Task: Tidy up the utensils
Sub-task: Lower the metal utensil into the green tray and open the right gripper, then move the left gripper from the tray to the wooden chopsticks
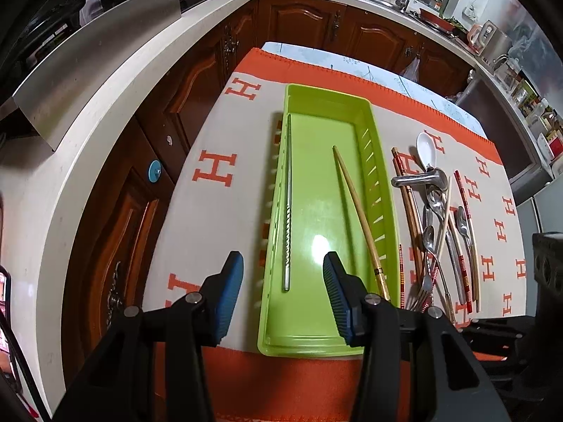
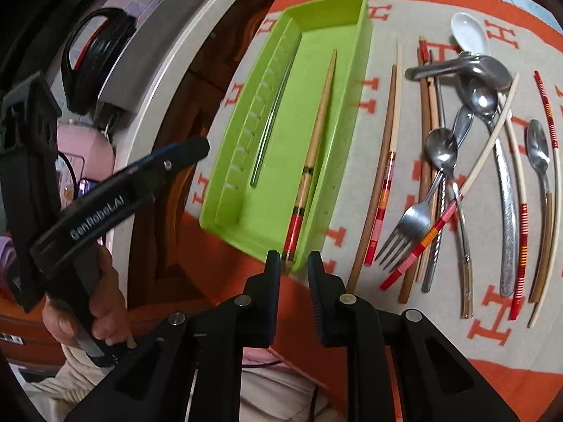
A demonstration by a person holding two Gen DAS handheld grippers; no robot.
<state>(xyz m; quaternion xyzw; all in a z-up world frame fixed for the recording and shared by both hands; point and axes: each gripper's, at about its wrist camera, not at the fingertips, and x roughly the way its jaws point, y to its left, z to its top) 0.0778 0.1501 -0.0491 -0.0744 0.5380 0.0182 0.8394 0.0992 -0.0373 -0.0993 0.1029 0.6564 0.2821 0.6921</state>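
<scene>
right tongs (image 2: 293,267) narrowly parted, empty, just off the wooden chopstick (image 2: 318,133) in the green tray (image 2: 366,28); left tongs (image 1: 283,295) spread, idle. next: pinch one loose chopstick from the pile near the table's right edge.

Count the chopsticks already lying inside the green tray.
2. A metal chopstick lies along the green tray's left wall. A wooden chopstick with a banded end lies slanted near the right wall. None seem hidden.

The cloth (image 1: 218,211) on the desk carries many orange letters "H". The left gripper (image 2: 176,151) body shows white lettering "GenRobot.AI", slightly blurred.
</scene>
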